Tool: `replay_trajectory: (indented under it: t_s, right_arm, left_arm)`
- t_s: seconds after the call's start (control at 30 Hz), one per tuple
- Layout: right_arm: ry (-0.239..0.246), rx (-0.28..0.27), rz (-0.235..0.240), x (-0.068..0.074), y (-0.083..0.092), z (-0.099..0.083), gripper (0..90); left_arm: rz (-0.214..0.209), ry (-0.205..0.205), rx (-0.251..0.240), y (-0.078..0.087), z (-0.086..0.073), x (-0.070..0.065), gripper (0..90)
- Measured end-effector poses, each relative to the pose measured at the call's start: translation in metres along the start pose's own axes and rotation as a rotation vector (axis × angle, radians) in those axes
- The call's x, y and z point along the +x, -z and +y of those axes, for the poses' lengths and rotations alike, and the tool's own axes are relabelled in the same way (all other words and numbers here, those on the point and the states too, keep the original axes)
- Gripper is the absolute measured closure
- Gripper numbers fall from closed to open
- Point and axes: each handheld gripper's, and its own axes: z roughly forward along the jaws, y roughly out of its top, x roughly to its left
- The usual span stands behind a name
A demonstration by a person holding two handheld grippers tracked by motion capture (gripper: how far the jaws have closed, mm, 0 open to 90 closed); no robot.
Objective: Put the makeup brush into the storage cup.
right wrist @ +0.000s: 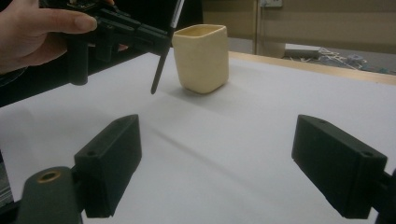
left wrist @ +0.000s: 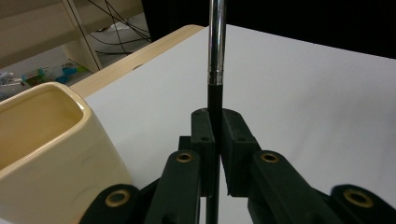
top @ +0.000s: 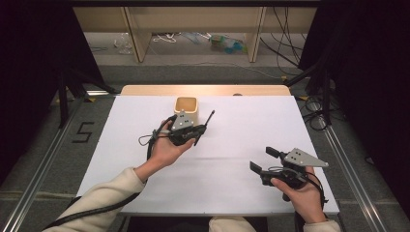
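Left gripper: your left gripper (top: 197,133) is clamped on a thin brush (top: 205,126); in the left gripper view the 2 black jaws press flat against its dark handle from both sides.
Brush: in your left gripper view the brush (left wrist: 215,42) runs straight up from the jaws, dark below and a shiny metal sleeve above. In the right gripper view the brush (right wrist: 163,58) hangs tilted, its dark lower end pointing down at the tabletop and clear of it.
Cup: a cream, square-sided cup (top: 186,109) stands upright on the white tabletop (top: 241,121), toward the far edge. In the left gripper view the cup (left wrist: 51,158) sits just beside the jaws, its open mouth visible. The brush is outside the cup, near its side.
Left hand: your left hand (top: 164,147) holds the gripper raised above the tabletop, next to the cup.
Right gripper: your right gripper (top: 261,160) has its jaws wide apart with nothing between them; the right gripper view shows bare tabletop in the gap.
Right hand: your right hand (top: 302,195) sits near the near right corner, well apart from the cup and the brush.
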Motion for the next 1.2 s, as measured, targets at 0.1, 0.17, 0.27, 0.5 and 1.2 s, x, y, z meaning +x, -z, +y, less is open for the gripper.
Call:
replay_trajectory:
  t_s: [0.1, 0.17, 0.27, 0.5, 1.2]
  right_arm:
    - [-0.002, -0.002, -0.002, 0.0000, 0.0002, 0.0002, 17.0]
    - [-0.006, -0.003, 0.000, 0.0007, 0.0002, 0.0003, 17.0]
    - [0.006, 0.001, -0.003, 0.0006, 0.0007, 0.0004, 17.0]
    - [0.002, 0.001, 0.000, 0.0008, 0.0003, 0.0004, 17.0]
    - [-0.003, 0.001, 0.004, 0.0005, 0.0004, 0.0004, 17.0]
  left_arm:
    - [0.005, -0.001, -0.010, 0.0007, 0.0002, 0.0005, 84.3]
    - [0.006, -0.004, -0.013, 0.0013, 0.0005, 0.0012, 84.3]
    - [0.013, 0.001, -0.024, 0.0026, 0.0008, 0.0019, 84.3]
    - [0.017, 0.001, -0.039, 0.0036, 0.0017, 0.0034, 84.3]
    - [0.028, -0.005, -0.062, 0.0061, 0.0046, 0.0051, 84.3]
